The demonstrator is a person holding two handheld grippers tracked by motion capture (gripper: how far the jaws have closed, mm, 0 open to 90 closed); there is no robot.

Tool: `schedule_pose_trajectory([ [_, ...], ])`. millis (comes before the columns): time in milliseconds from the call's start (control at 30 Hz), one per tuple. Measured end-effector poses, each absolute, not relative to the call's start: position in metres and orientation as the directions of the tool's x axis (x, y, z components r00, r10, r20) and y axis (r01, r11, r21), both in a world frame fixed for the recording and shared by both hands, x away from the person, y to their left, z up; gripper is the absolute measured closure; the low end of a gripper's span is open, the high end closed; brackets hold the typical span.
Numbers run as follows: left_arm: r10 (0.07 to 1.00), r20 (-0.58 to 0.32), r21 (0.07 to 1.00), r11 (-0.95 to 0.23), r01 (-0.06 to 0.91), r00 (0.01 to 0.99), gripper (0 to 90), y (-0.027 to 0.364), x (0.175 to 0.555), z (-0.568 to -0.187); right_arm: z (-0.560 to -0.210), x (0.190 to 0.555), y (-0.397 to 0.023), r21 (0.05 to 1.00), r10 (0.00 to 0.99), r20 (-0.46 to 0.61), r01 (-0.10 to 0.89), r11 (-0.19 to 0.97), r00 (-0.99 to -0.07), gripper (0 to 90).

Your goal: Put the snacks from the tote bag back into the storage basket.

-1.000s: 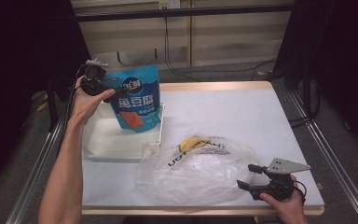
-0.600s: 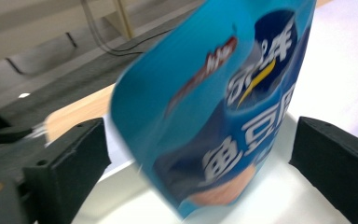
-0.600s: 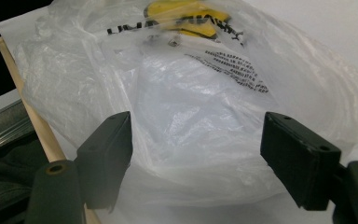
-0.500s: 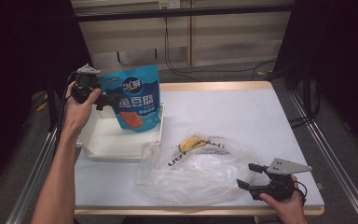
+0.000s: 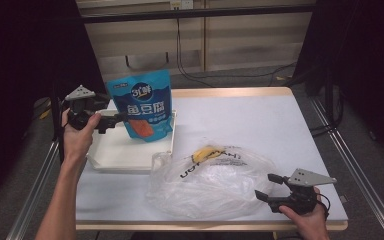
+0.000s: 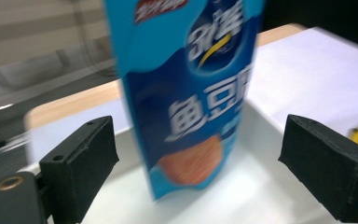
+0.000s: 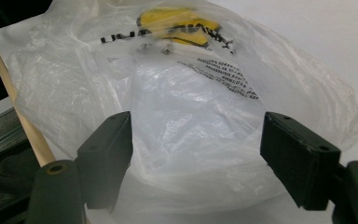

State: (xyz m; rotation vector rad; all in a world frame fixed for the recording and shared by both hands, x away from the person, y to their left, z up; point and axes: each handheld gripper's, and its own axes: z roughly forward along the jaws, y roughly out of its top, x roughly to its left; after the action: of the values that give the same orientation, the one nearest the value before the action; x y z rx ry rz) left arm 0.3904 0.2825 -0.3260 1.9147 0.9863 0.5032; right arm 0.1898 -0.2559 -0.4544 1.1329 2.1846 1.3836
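Left tongs [image 6: 200, 163] wide, just narrowing slightly, nothing gripped: upright blue snack pouch [image 6: 186, 93] sits between them in white tray [image 5: 125, 150]. Right tongs [image 7: 198, 154] wide at crumpled clear plastic bag [image 7: 191, 107]. Bagging not started.

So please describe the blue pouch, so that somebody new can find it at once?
Look at the white tray on the table's left side. The blue pouch stands upright in it, just ahead of the open left gripper. It alone is blue, with white lettering and an orange patch.
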Motion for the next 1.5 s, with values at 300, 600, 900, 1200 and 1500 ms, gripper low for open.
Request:
schedule_pose_trajectory([
  [300, 0.805, -0.023, 0.876, -0.269, 0.400, 0.592, 9.5, 0.293, 0.363, -0.339, -0.453, 0.189, -0.260, 0.868, 0.770, 0.142, 0.452, 0.205, -0.622, 25.2],
  [600, 0.782, 0.049, 0.869, -0.340, 0.359, 0.621, 6.7, 0.295, 0.328, -0.348, -0.453, 0.188, -0.258, 0.872, 0.772, 0.135, 0.444, 0.205, -0.621, 25.1],
  [900, 0.772, 0.011, 0.854, -0.337, 0.395, 0.636, 6.6, 0.295, 0.293, -0.369, -0.450, 0.186, -0.258, 0.881, 0.780, 0.130, 0.432, 0.192, -0.612, 25.3],
  [1200, 0.771, 0.005, 0.845, -0.344, 0.410, 0.637, 4.8, 0.290, 0.252, -0.396, -0.448, 0.184, -0.264, 0.888, 0.795, 0.129, 0.426, 0.173, -0.592, 25.3],
  [1500, 0.762, -0.003, 0.868, -0.319, 0.380, 0.648, 4.6, 0.290, 0.232, -0.425, -0.445, 0.183, -0.270, 0.895, 0.809, 0.129, 0.419, 0.153, -0.573, 25.6],
])
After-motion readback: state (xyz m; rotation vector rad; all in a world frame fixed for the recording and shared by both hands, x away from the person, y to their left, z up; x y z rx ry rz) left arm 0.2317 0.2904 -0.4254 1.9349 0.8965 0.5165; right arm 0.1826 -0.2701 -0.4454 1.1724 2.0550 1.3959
